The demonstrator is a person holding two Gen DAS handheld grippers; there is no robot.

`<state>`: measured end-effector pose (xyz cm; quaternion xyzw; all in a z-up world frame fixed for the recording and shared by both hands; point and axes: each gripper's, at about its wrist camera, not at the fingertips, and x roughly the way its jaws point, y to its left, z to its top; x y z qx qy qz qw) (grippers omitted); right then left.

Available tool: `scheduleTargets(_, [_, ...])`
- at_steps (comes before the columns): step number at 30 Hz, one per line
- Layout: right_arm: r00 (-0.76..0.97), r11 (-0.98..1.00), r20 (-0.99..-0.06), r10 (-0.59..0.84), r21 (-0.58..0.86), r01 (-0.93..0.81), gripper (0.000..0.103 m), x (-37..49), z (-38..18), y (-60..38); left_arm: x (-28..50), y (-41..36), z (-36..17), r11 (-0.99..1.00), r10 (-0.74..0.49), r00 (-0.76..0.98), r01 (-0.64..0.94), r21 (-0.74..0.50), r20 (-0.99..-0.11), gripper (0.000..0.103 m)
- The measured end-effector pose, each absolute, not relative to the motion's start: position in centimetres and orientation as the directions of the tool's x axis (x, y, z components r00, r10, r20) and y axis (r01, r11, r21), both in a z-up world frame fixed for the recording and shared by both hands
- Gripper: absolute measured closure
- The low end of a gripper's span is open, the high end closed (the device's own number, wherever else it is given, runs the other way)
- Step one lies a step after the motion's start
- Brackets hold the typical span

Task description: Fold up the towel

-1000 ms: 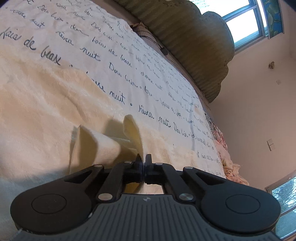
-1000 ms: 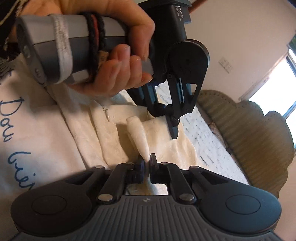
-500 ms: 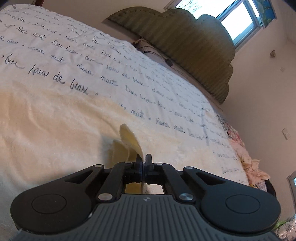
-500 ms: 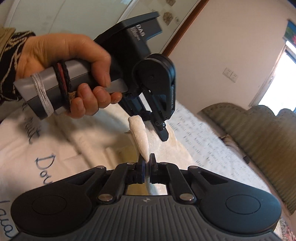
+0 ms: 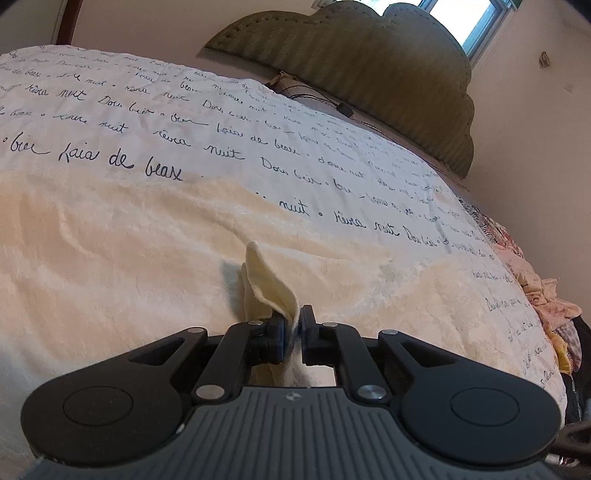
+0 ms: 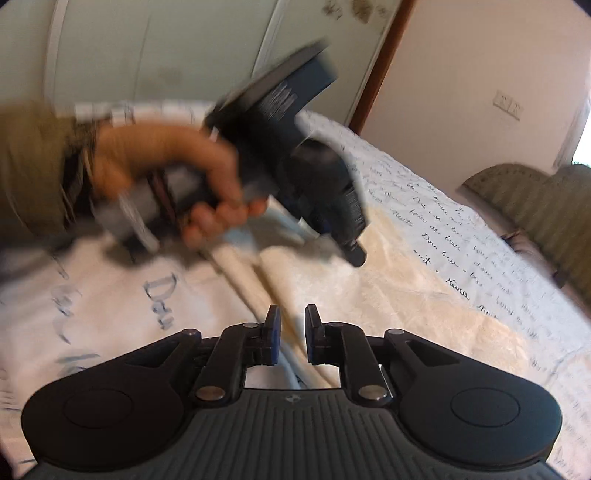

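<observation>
1. Since the earlier frame, my right gripper let go of the towel corner; its jaws were opening with nothing between them.
2. My left gripper was opening too, a towel corner still pinched between its pads.
3. Judgement: this fold was laid, release under way.
4. Towel lay on the bed, script-printed cover.
5. Green headboard, window.

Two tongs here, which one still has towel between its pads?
The left tongs: a cream towel corner sits between its pads as the jaws open. The right tongs have an empty gap, with the towel lying on the bedspread beyond them.
</observation>
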<state>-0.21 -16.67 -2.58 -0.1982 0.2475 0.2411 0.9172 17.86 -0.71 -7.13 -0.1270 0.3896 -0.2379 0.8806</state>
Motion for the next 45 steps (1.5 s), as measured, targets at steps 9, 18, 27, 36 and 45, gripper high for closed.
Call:
scheduleTargets(9, [0.801,0.986,-0.599,0.006,-0.131,-0.105,0.089,8.5,-3.3,-27.8,17.8,-1.3,-7.0,0.869,-0.493,0.589,0.307,-0.387,-0.64,0.089])
scheduleTargets(18, [0.813,0.991,-0.581,0.023,-0.093,-0.095,0.088,8.7,-2.8,-28.2,17.8,-1.5,-7.3,0.874,-0.486,0.593,0.316,-0.369,-0.642,0.085])
scheduleTargets(27, [0.76,0.951,-0.639,-0.118,-0.294,-0.099,0.066,12.6,-4.9,-28.1,17.7,-1.8,-7.1,0.882,-0.472,0.597,0.312,-0.355,-0.649,0.083])
scheduleTargets(36, [0.752,0.962,-0.658,0.051,-0.169,-0.214,0.064,4.8,-6.0,-24.5,17.4,-0.2,-5.9,0.902,-0.427,0.651,0.261,-0.343,-0.628,0.068])
scheduleTargets(45, [0.763,0.912,-0.582,0.281,-0.085,-0.401,0.064,6.1,-4.3,-14.6,16.8,2.6,-4.5,0.938,-0.332,0.701,0.173,-0.3,-0.632,0.068])
